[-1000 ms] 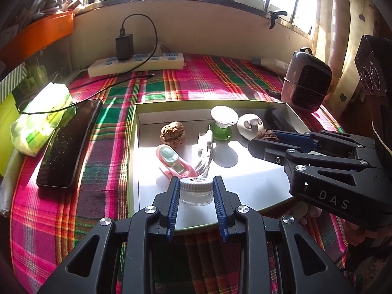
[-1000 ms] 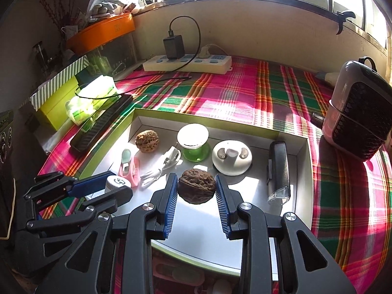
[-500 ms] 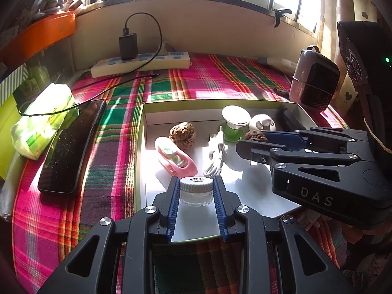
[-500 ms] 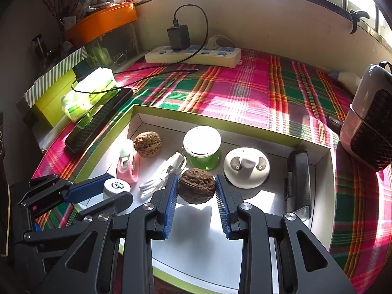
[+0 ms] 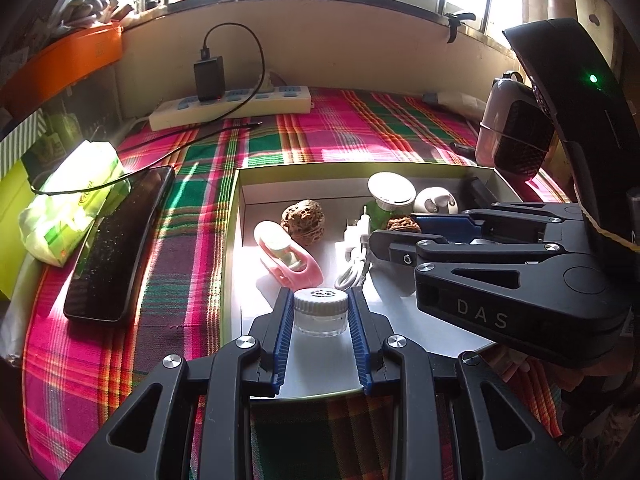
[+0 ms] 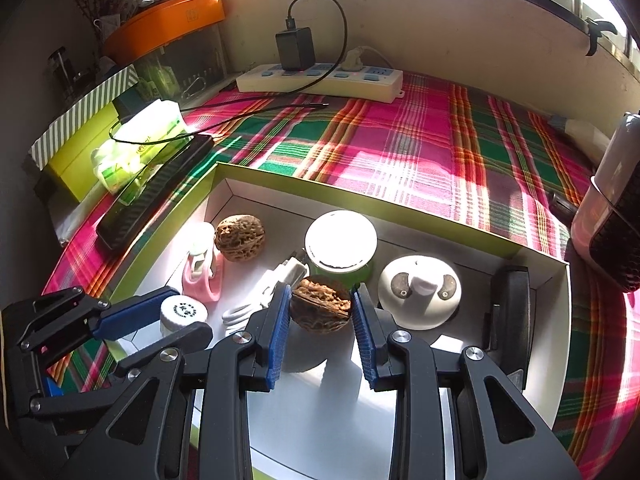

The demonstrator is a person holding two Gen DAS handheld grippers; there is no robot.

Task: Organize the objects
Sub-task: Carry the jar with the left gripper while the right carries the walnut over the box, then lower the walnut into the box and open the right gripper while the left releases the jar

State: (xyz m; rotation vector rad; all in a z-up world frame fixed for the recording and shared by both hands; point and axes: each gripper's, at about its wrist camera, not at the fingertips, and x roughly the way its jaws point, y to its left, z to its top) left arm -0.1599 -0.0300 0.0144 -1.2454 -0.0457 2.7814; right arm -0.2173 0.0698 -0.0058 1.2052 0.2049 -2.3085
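**Op A:** My left tool [image 5: 320, 320] is pinching the small jar [image 5: 321, 312] by its clear sides, just under the white cap, low centre of the left view. It's inside the near edge of the white box [image 5: 240, 216]. I'd guess it's light and rigid but slick, glass or hard plastic, so I'd grip the body, not the cap.

**Op B:** My right tool [image 6: 320, 320] is pinching a walnut [image 6: 321, 309] across its widest part, centre of the right view. I judge it hard, light and ridged, so the pads should bite well.

**Op A:** Room?

**Op B:** Tight above me: the green-based cap [image 6: 341, 246], white cable [image 6: 268, 292] and round white holder [image 6: 419, 296] sit just beside the nut. The bare box floor is toward the bottom of my frame.

**Op A:** The pink clip [image 5: 286, 254] and second walnut [image 5: 303, 226] are above my jar; the box's left wall is near.
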